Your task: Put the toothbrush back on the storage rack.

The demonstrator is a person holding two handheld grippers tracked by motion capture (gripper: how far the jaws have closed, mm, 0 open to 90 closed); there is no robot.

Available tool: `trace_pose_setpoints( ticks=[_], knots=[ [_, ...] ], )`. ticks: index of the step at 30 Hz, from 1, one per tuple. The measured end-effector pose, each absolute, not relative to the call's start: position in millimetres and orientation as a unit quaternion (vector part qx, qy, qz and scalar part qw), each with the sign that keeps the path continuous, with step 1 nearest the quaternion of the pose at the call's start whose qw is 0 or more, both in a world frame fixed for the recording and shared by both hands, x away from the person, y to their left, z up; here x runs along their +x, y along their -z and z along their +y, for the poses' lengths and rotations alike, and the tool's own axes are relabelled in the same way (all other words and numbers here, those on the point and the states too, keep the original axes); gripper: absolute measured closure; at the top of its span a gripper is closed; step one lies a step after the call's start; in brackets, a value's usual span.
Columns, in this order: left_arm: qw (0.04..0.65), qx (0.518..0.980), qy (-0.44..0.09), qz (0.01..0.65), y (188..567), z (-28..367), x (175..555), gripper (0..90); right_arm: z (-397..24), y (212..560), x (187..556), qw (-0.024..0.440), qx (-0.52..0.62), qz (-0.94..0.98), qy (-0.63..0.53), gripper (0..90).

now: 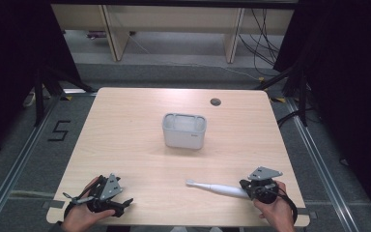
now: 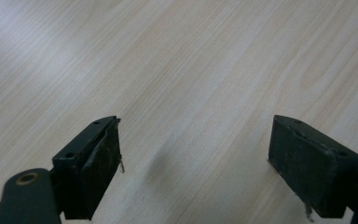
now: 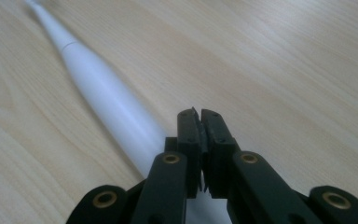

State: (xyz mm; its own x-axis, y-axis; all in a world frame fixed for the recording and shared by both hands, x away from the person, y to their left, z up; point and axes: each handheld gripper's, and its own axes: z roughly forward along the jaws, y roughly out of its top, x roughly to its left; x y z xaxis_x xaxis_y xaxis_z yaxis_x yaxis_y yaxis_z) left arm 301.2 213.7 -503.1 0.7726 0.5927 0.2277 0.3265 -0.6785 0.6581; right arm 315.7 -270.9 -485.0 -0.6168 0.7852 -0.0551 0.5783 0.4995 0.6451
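A white electric toothbrush [image 1: 216,188] lies flat on the wooden table [image 1: 125,130] near the front right, its brush head pointing left. My right gripper [image 1: 245,185] sits over the handle end with its jaws pressed together and nothing between them. In the right gripper view the shut gripper [image 3: 199,115] hovers above the toothbrush [image 3: 100,98], which runs away to the upper left. My left gripper [image 1: 122,207] rests at the front left, open. Its jaws [image 2: 196,140] stand wide apart over bare wood. A white holder cup [image 1: 184,137] stands upright mid-table.
A dark cable grommet [image 1: 215,102] sits in the tabletop behind the cup. Beyond the table's far edge are a grey floor, desk legs and cables. Metal rails run along both sides of the table.
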Motion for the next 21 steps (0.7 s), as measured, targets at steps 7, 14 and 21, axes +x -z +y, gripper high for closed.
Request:
trace_pose_setpoints(
  ticks=[7,14,21],
  knots=[
    [0.307,0.890,-0.217,0.257,503.0,213.6,301.3,16.4,-268.5,483.9,305.8,0.168,0.404,0.849,-0.297,86.7],
    [0.307,0.890,-0.218,0.258,503.0,213.5,301.3,16.4,-268.0,484.3,299.7,0.171,0.395,0.852,-0.299,86.3],
    [0.306,0.890,-0.217,0.258,502.9,213.6,301.4,16.4,-265.9,483.7,292.4,0.174,0.388,0.856,-0.293,86.3]
  ],
)
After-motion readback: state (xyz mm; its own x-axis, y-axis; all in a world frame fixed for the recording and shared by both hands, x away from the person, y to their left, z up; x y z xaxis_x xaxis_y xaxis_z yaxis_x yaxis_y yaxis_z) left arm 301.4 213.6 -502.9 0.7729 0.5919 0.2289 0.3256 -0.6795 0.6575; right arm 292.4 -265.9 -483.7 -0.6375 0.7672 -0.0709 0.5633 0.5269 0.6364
